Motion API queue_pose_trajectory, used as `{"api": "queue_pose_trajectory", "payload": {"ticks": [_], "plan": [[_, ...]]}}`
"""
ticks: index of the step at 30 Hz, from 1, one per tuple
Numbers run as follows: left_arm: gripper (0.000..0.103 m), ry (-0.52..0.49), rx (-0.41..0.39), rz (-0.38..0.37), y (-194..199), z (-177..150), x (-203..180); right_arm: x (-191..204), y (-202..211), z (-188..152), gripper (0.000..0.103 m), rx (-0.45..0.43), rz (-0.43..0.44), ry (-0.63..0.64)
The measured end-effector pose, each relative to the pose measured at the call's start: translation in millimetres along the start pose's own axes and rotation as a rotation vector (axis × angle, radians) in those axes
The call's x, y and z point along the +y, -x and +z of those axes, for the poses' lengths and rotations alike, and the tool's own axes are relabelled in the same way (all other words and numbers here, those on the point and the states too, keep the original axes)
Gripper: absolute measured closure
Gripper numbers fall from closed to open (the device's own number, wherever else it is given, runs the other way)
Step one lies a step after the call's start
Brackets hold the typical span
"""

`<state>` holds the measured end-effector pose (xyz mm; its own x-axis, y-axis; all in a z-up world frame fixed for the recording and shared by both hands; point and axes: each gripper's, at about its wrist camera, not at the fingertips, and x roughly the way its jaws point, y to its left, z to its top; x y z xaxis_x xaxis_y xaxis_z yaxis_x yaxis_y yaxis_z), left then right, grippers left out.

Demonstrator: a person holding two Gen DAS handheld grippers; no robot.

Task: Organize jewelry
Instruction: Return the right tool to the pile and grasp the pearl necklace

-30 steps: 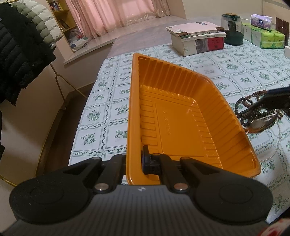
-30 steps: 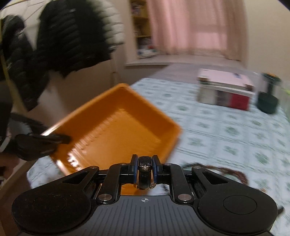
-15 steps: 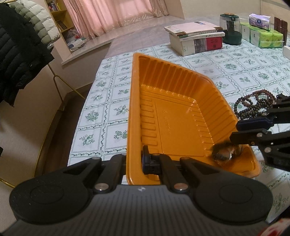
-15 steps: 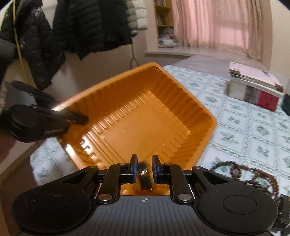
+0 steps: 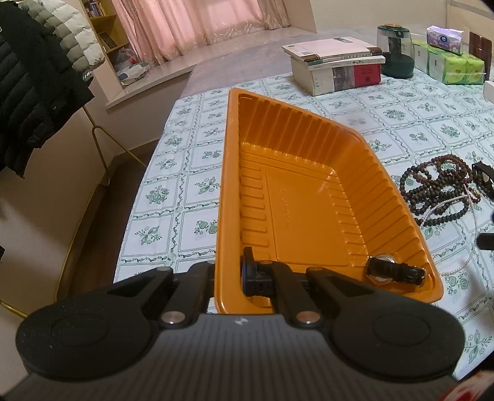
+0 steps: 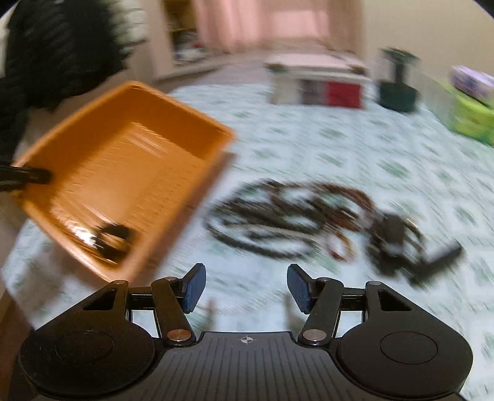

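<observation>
A lived-in home room: pink curtains (image 5: 197, 21), a bookshelf (image 5: 103, 27), puffer jackets (image 5: 34, 80) on a rack, and stacked books (image 5: 336, 66) on a floral-clothed bench (image 5: 191, 191).

Warm, dimmish indoor light, pink glow through the curtains (image 5: 197, 18). Left wrist view sharp, glare streaks on the orange tray (image 5: 296, 197). Right wrist view heavily motion-blurred, only the right claw (image 6: 246, 288) crisp. Fisheye bends edges, corners black.

Motion blur smears the right wrist view: the tangled dark bead necklaces (image 6: 296, 216) and black watch (image 6: 108, 236) lose all detail.
</observation>
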<state>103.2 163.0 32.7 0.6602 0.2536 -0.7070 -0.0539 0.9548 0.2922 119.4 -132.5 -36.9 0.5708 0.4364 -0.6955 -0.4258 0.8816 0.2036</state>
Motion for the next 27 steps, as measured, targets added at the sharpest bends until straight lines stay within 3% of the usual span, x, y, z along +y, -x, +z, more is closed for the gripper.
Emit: {"api": "queue_pose_trajectory", "payload": {"ticks": [6,12,15,19,23,24,25,26,27], "plan": [[0.101,-0.005,0.002,0.004,0.2,0.3,-1.0,-30.7,10.1,-21.0,0.045,0.008,-0.062,-0.066],[0.101,-0.003,0.009,0.003,-0.5,0.5,-0.7,-24.8,1.9,-16.9,0.046,-0.013,-0.022,-0.086],[0.101,-0.006,0.01,0.006,-0.8,0.9,-2.0,-19.3,-10.8,-12.4,0.063,0.004,-0.029,-0.09],[0.101,-0.008,0.014,0.007,-1.7,0.6,-1.7,-15.9,-23.6,-9.6,0.065,0.01,-0.068,-0.091],[0.101,-0.006,0.018,0.008,-2.6,-0.6,-1.0,-3.3,-31.5,-9.9,0.068,0.005,-0.127,0.002],[0.101,-0.005,0.018,0.007,-2.7,-1.0,-0.7,-1.5,-31.6,-10.7,0.076,0.004,-0.139,0.017],[0.101,-0.004,0.019,0.006,-2.7,-1.1,-0.5,-0.9,-30.8,-11.0,0.092,0.005,-0.149,0.025],[0.101,-0.005,0.02,0.005,-3.0,-1.0,-0.6,-1.9,-30.3,-12.0,0.101,0.007,-0.155,0.027],[0.101,-0.005,0.021,0.006,-3.1,-0.9,-0.8,-3.5,-29.2,-12.2,0.101,0.01,-0.16,0.024]]}}
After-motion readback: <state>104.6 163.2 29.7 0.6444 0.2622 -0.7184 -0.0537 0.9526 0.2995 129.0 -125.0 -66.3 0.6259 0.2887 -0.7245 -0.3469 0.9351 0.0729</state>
